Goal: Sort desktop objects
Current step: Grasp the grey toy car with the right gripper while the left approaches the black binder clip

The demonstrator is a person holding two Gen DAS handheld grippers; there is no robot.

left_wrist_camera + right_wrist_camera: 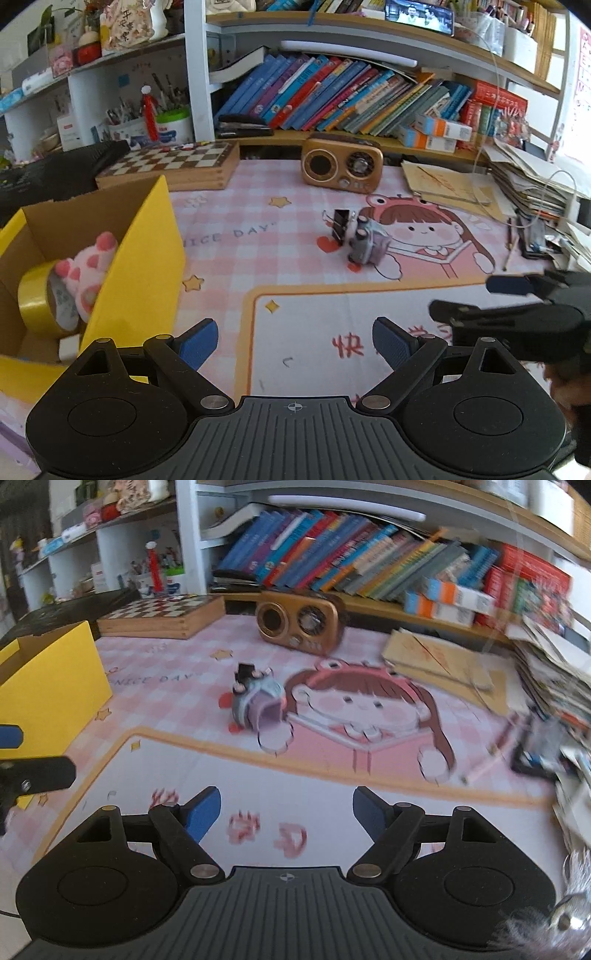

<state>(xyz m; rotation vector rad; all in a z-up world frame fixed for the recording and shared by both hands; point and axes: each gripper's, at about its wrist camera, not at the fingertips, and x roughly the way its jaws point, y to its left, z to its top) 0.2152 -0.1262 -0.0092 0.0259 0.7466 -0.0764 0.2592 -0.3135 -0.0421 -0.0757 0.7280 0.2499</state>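
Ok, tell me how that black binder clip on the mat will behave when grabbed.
The black binder clip looks stiff and light. It stands upright on the mat, so a nudge would probably tip it. Its wire handles may swing, and it sits close beside the small toy, which may shift too.

desk mat: "NICE DAY" | other print: unreadable
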